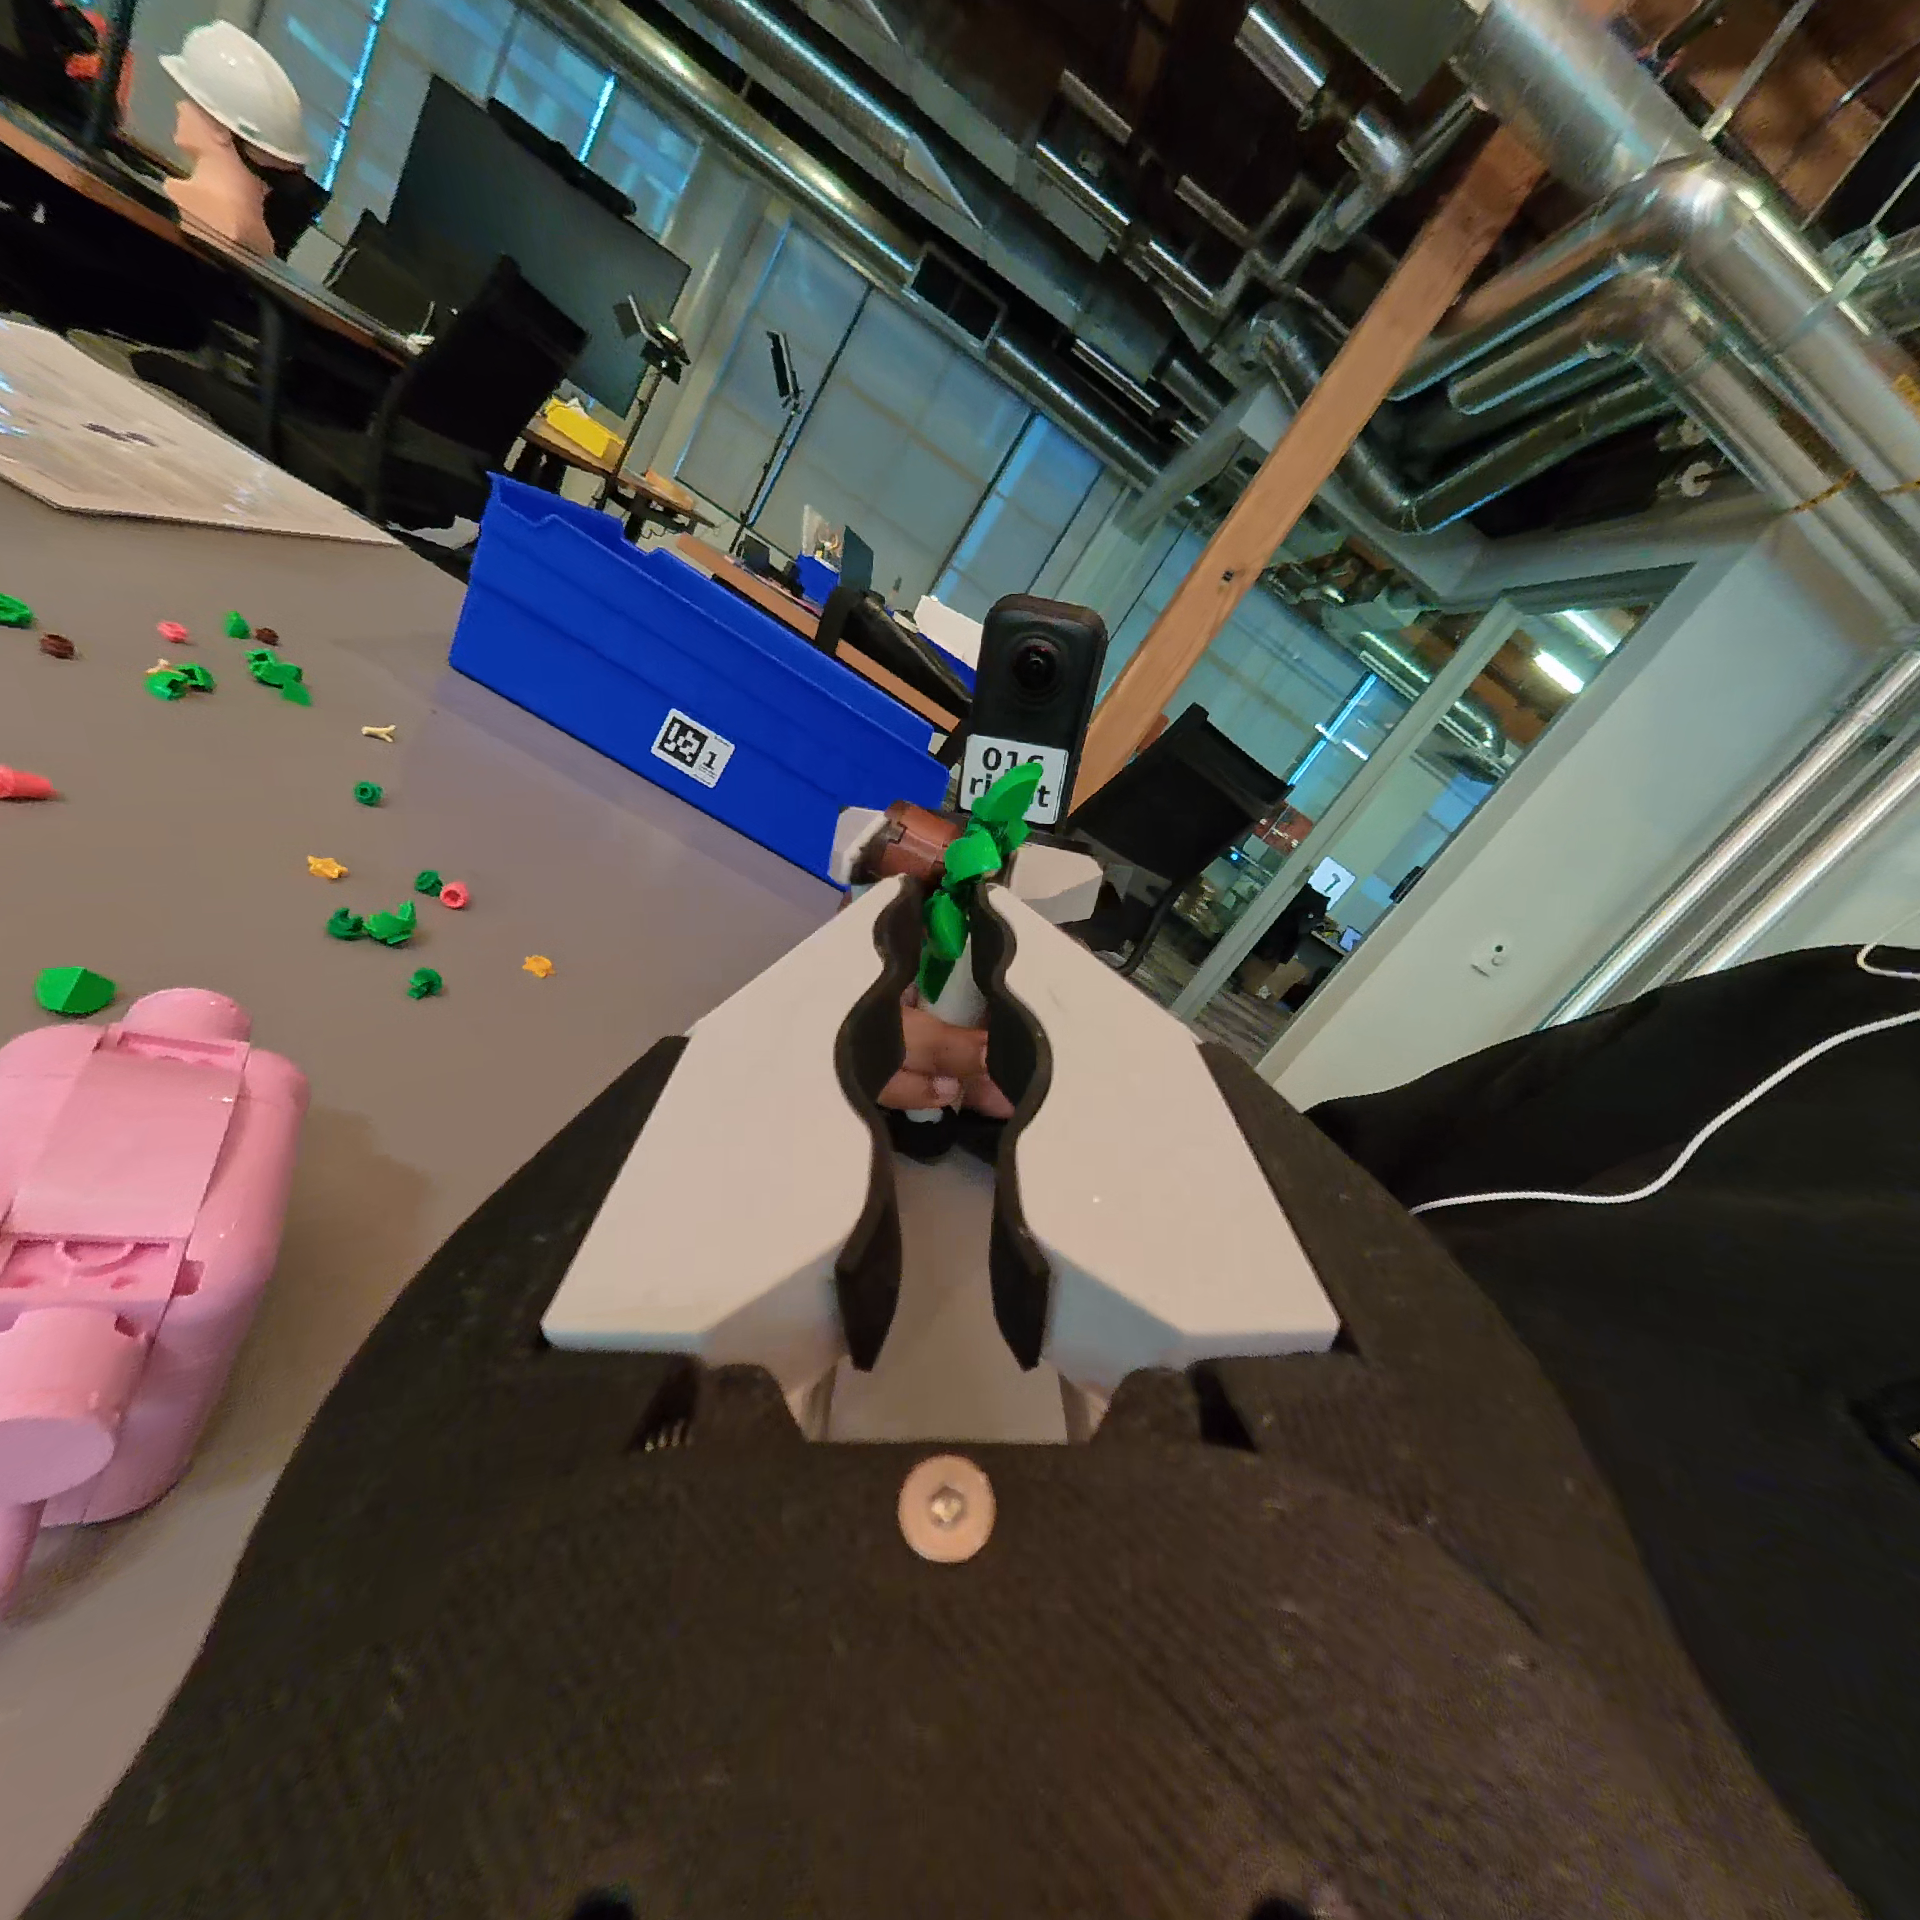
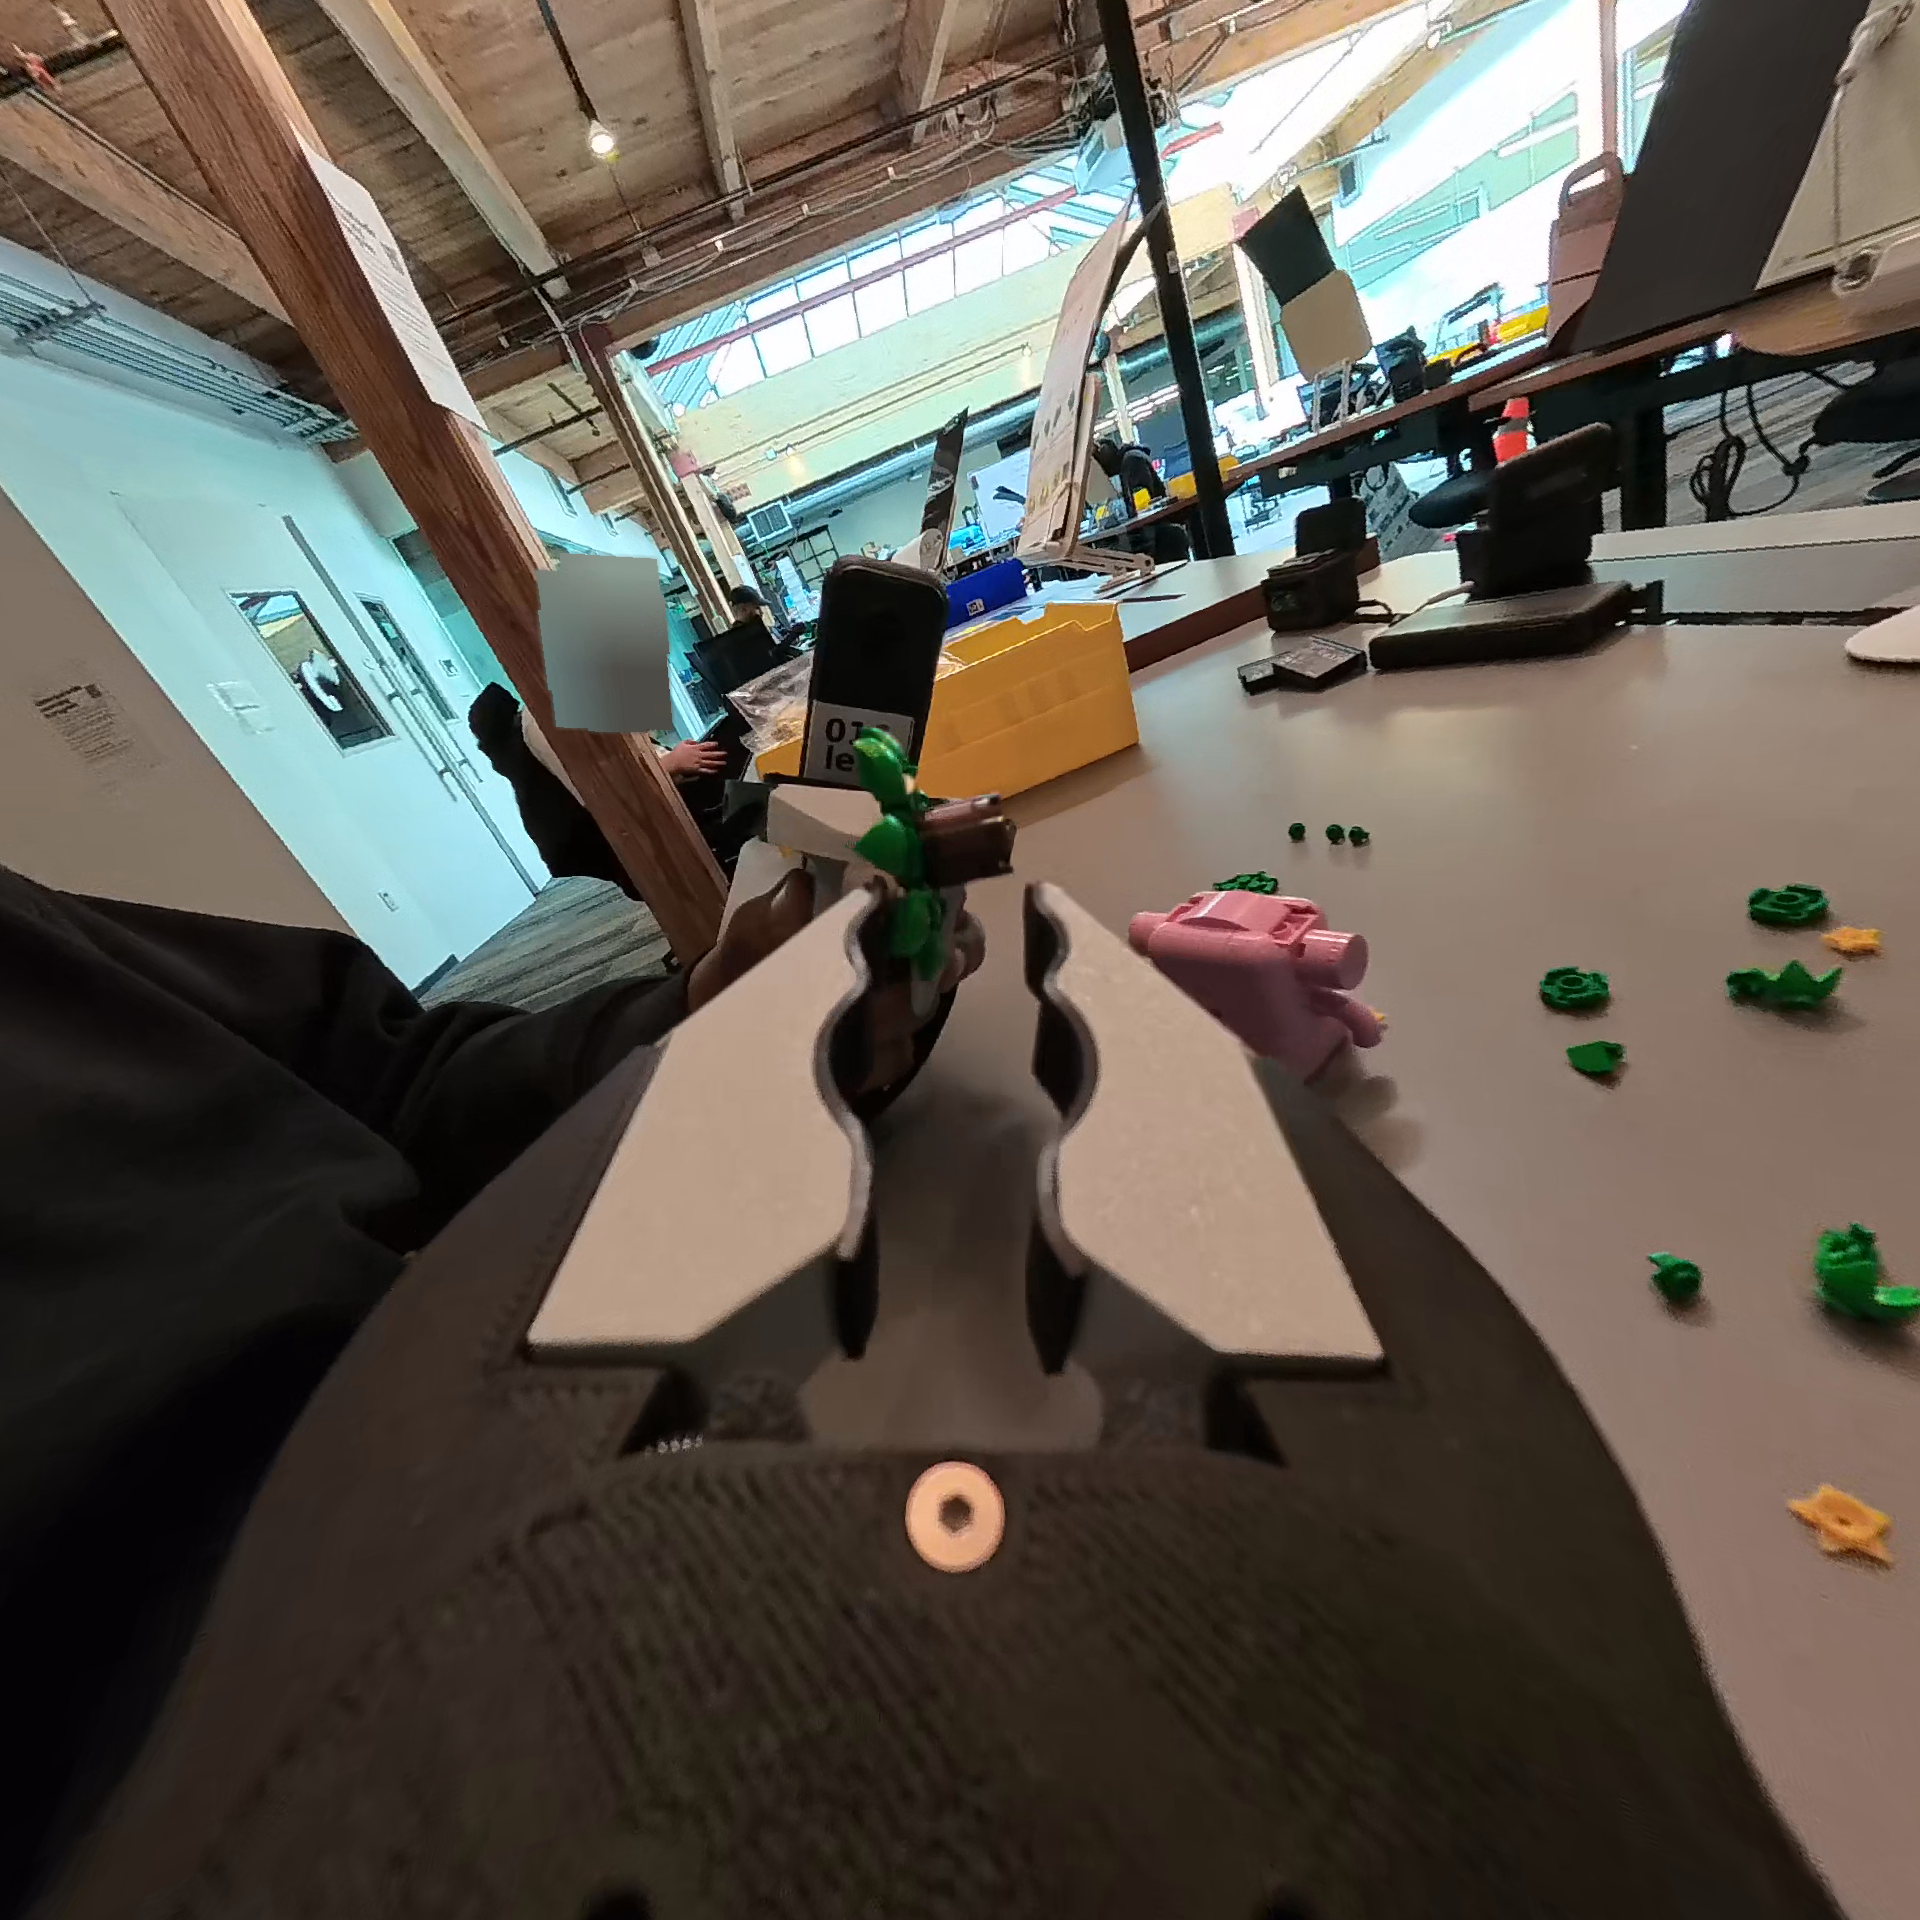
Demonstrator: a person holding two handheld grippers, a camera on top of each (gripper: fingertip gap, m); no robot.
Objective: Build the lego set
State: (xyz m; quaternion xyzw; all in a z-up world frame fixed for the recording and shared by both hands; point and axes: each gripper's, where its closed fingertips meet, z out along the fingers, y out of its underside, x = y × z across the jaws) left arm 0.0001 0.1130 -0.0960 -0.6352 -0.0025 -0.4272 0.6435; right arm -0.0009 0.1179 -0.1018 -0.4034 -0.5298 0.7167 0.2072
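My left gripper (image 1: 948, 906) is shut on a small green leafy stem (image 1: 971, 878) with a brown piece (image 1: 912, 844) at its far end, held up above the grey table (image 1: 582, 935). My right gripper (image 2: 948, 914) faces it, open, with its fingertips on either side of the same stem (image 2: 902, 883) and brown piece (image 2: 971, 840); I cannot tell if they touch it. The left gripper also shows in the right wrist view (image 2: 800, 831). A pink Lego assembly (image 1: 125, 1195) lies on the table, also in the right wrist view (image 2: 1247, 956).
Several loose green pieces (image 1: 384, 923) (image 2: 1782, 982) and yellow star pieces (image 2: 1839, 1522) are scattered on the table. A blue bin (image 1: 644, 665) and a yellow bin (image 2: 1029, 686) stand farther back. An open booklet (image 1: 104, 436) and black devices (image 2: 1496, 623) lie at the far edges. Left and right tips are no more than a few centimetres apart.
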